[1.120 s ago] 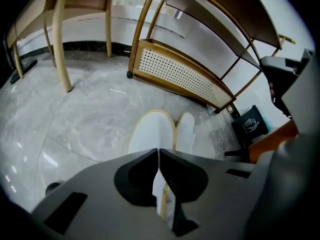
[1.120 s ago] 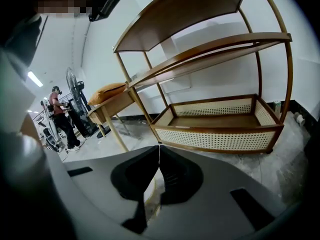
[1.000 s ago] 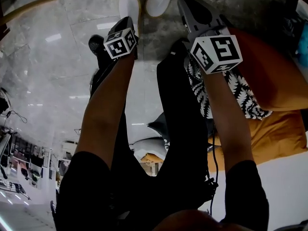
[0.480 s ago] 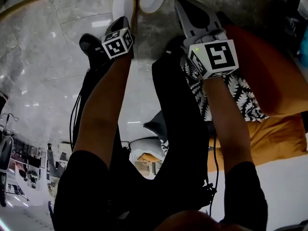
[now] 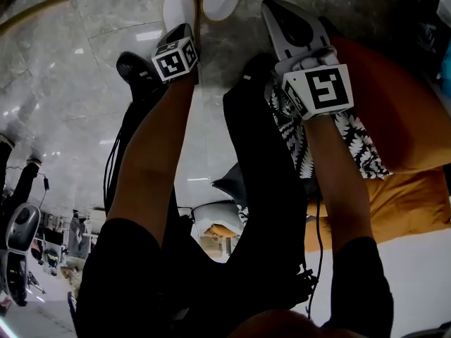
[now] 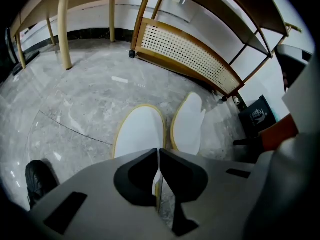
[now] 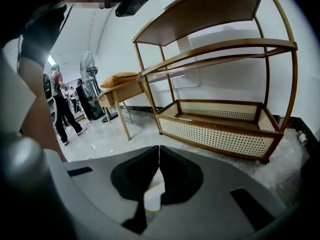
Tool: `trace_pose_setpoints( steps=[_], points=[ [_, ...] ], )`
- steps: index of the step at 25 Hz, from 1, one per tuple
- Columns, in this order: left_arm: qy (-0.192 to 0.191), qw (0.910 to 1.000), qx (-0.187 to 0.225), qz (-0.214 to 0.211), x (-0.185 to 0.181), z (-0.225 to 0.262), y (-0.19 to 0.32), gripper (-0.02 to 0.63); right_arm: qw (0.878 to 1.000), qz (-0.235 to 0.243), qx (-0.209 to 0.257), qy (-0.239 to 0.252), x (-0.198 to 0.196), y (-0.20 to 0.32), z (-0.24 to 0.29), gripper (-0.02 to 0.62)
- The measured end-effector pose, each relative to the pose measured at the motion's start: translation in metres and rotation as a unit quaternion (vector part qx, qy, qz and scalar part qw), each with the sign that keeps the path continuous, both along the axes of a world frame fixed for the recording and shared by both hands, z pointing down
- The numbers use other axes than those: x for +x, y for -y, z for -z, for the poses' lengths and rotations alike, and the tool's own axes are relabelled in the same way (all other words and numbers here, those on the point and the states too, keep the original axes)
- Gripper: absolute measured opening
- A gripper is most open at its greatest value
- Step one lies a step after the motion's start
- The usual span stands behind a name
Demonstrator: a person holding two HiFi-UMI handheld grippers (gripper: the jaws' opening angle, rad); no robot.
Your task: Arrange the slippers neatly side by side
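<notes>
While the left gripper (image 6: 158, 153) pinches the heel rim of the nearer slipper (image 6: 140, 131), jaws all but together on it, that slipper lies flat on the marble floor (image 6: 75, 109) at centre frame. The second slipper (image 6: 189, 124) sits just to its right, its toe angled off toward the upper right. Best play: bring the held heel level with its partner's, then let go gently. The right gripper (image 7: 159, 149) is closed on nothing, free to square that angled toe.

White slippers (image 6: 140, 131) edged in yellow are shown on a grey veined floor (image 6: 85, 104). The cushion (image 5: 394, 97) is orange, the cloth (image 5: 352, 138) black with white leaves (fern-like), the rack (image 7: 220, 136) light brown with a cream dotted panel.
</notes>
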State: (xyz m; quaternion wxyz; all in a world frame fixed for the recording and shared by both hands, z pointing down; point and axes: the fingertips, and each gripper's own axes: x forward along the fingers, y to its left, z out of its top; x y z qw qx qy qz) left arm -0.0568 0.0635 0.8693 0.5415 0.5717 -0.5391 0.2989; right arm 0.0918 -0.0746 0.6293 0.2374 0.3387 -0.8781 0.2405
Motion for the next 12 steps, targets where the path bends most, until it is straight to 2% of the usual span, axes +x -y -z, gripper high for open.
trace_pose_setpoints(
  steps=[5, 8, 12],
  points=[
    [-0.005, 0.9998, -0.006, -0.02, 0.004, 0.003, 0.001, 0.035, 1.0, -0.004, -0.001, 0.002, -0.002, 0.002, 0.003, 0.032],
    [-0.003, 0.9996, -0.001, -0.03, 0.005, 0.01, 0.002, 0.107, 1.0, -0.015, -0.011, 0.0, -0.001, 0.0, 0.006, 0.032],
    [0.003, 0.9993, 0.003, -0.038, -0.001, 0.042, 0.008, 0.111, 1.0, -0.016, -0.014, -0.002, -0.004, 0.0, 0.026, 0.032]
  ],
)
